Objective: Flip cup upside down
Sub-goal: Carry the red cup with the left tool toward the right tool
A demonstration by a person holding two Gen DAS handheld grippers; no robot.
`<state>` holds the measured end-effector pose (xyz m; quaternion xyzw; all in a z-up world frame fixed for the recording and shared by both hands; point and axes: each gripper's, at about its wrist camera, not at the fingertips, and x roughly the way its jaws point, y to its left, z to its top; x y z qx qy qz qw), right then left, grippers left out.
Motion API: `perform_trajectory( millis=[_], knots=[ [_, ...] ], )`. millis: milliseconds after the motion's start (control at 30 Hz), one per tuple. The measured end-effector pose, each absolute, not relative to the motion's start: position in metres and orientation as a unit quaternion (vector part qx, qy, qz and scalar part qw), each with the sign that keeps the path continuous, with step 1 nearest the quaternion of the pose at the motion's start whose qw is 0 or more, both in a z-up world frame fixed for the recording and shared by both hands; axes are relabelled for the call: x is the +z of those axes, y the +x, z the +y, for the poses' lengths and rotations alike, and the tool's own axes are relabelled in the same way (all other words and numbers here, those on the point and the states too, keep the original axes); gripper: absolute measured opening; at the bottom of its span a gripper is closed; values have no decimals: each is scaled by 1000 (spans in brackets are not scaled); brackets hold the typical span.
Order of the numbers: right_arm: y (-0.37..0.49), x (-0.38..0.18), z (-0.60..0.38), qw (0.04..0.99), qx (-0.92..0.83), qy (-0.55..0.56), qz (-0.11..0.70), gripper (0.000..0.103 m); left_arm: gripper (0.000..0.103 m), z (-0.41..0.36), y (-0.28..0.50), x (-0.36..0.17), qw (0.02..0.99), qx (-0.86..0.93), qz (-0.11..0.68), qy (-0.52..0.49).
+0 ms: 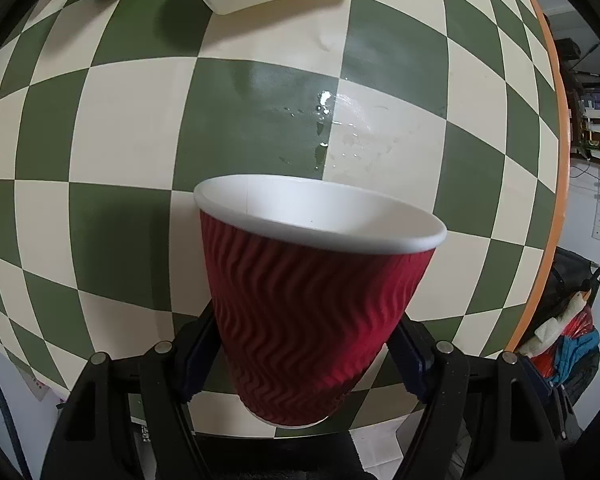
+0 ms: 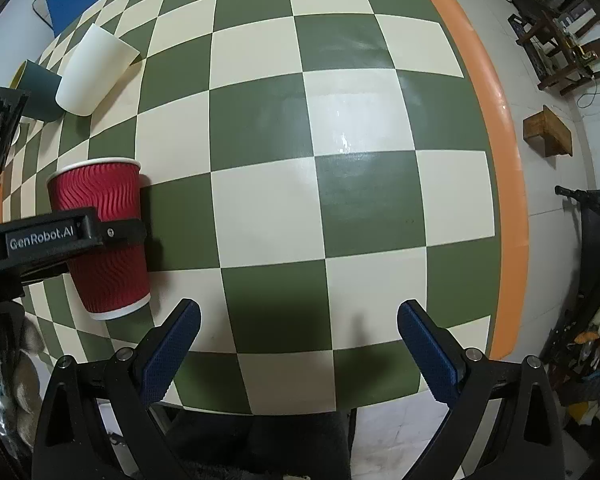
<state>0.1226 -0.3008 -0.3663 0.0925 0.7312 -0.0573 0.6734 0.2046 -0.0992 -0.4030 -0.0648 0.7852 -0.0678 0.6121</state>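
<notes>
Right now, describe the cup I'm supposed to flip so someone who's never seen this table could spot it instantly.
Start at the green-and-cream checkered table with the orange rim. Toward its left side, the left gripper is clamped around a red paper cup, mouth still up. Unlike the plain cream cup and dark teal cup lying beyond it, this one has a wavy ribbed red sleeve and a white rim.

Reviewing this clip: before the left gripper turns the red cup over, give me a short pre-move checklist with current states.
1. Left gripper clamped on the red cup: ok.
2. Cup mouth up, not yet flipped: ok.
3. Cup interior empty: ok as far as visible; bottom cannot tell.
4. Right gripper open and apart from the cup: ok.
5. Checkered table dry: not ok, water droplets beyond the cup.
6. White cup lying clear of the cup: ok.
</notes>
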Motion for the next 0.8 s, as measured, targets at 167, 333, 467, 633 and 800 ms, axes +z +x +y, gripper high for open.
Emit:
perform_trajectory(
  millis=[167, 333, 467, 633, 800],
  knots=[
    [134, -365, -302, 675, -55, 89, 731, 101, 75, -102, 200, -403, 618, -62, 782, -46],
    [138, -362, -300, 678, -52, 90, 728, 101, 89, -105, 195, -399, 628, -63, 775, -34],
    [139, -360, -296, 680, -48, 93, 726, 101, 89, -97, 193, -387, 636, -63, 768, -40],
    [140, -347, -291, 687, -42, 95, 719, 101, 89, -84, 190, -364, 650, -65, 755, -47],
    [138, -326, -277, 700, -29, 90, 708, 101, 89, -63, 179, -325, 686, -61, 724, -31]
  ],
)
